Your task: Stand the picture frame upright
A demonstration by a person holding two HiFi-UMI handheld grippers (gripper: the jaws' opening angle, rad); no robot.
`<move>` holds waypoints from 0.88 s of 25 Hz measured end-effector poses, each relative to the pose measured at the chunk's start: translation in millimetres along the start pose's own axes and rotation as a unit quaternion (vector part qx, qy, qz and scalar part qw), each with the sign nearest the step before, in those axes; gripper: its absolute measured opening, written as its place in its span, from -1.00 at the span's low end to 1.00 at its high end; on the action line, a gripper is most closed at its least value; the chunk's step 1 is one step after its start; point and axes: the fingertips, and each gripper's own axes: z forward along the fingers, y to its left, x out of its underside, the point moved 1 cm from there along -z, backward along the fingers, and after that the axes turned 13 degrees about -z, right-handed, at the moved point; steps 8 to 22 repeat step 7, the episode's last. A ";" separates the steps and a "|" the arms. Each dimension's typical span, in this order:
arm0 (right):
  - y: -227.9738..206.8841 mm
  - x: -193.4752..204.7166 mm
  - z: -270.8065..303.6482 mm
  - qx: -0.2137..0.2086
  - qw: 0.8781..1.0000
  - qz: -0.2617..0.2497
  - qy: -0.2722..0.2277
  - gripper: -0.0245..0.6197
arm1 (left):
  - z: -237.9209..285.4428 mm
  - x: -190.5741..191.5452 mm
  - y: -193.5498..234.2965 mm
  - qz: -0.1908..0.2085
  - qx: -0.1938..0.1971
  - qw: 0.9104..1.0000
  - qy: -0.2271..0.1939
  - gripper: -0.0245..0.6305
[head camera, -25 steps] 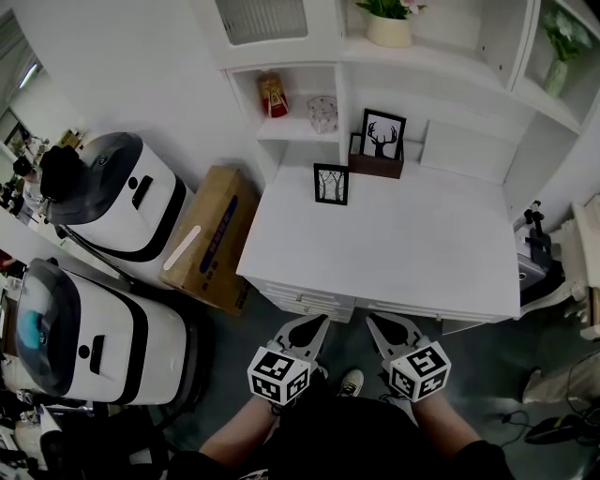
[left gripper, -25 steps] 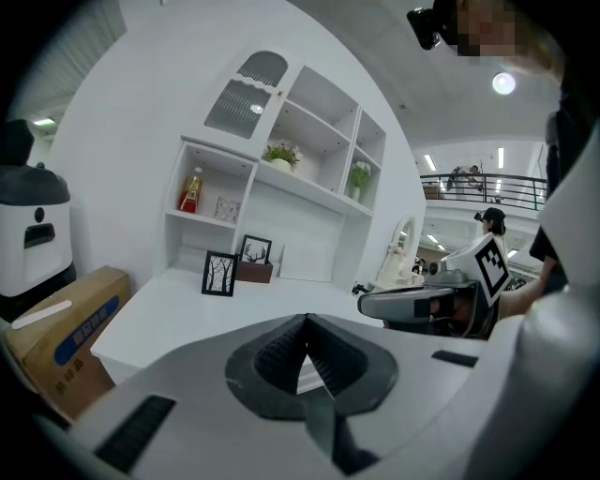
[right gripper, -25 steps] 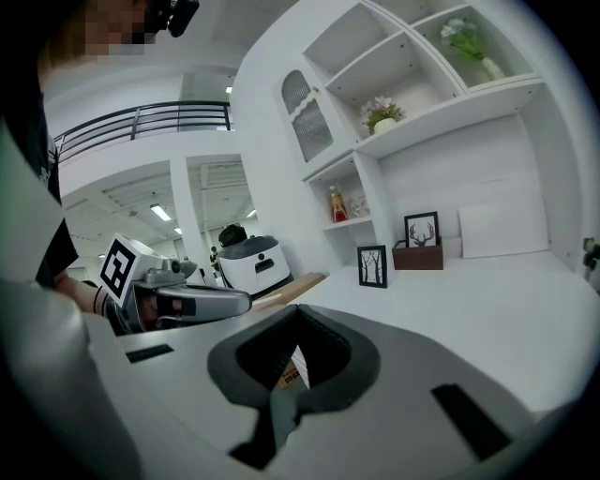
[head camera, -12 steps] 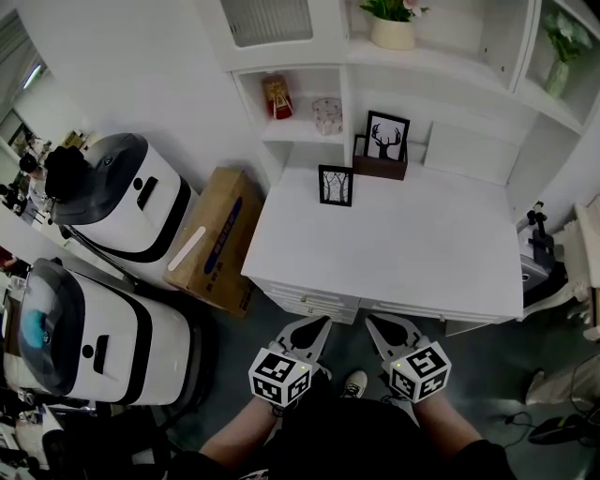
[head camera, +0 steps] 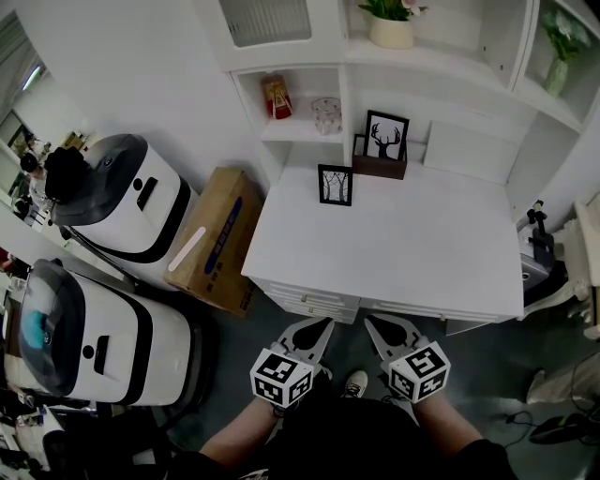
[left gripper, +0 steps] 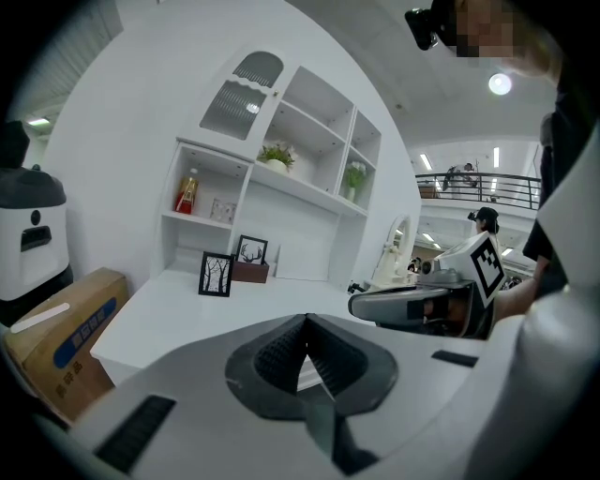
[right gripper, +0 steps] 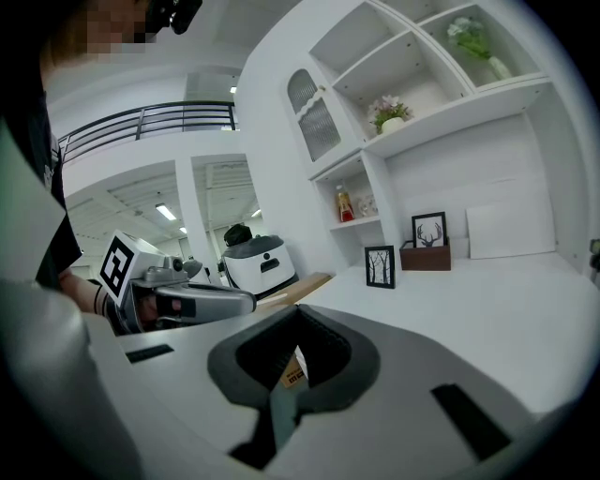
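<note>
A small black picture frame (head camera: pixel 335 185) with a tree print stands upright near the back left of the white desk (head camera: pixel 403 253). It also shows as the tree frame (left gripper: pixel 217 275) in the left gripper view and as the tree frame (right gripper: pixel 380 266) in the right gripper view. Behind it a deer-print frame (head camera: pixel 385 136) stands in a brown box (head camera: pixel 379 168). My left gripper (head camera: pixel 319 325) and right gripper (head camera: pixel 373 323) hang side by side below the desk's front edge, well short of the frames. Both are shut with nothing between their jaws.
A cardboard box (head camera: pixel 211 239) leans left of the desk, beside two white rounded machines (head camera: pixel 122 197). Shelves above the desk hold a red bottle (head camera: pixel 275 96), a glass jar (head camera: pixel 325 114) and a potted plant (head camera: pixel 389 23). A white board (head camera: pixel 464 150) leans at the back.
</note>
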 end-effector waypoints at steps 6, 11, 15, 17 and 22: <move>-1.4 -1.2 1.4 0.000 1.000 -0.002 -0.003 -0.91 | 2.0 0.3 0.5 -0.003 0.001 1.000 -0.002 -0.91; -2.0 -1.3 1.9 0.000 1.000 -0.002 -0.004 -0.91 | 2.6 0.5 0.8 -0.003 0.001 1.000 -0.002 -0.91; -2.0 -1.3 1.9 0.000 1.000 -0.002 -0.004 -0.91 | 2.6 0.5 0.8 -0.003 0.001 1.000 -0.002 -0.91; -2.0 -1.3 1.9 0.000 1.000 -0.002 -0.004 -0.91 | 2.6 0.5 0.8 -0.003 0.001 1.000 -0.002 -0.91; -2.0 -1.3 1.9 0.000 1.000 -0.002 -0.004 -0.91 | 2.6 0.5 0.8 -0.003 0.001 1.000 -0.002 -0.91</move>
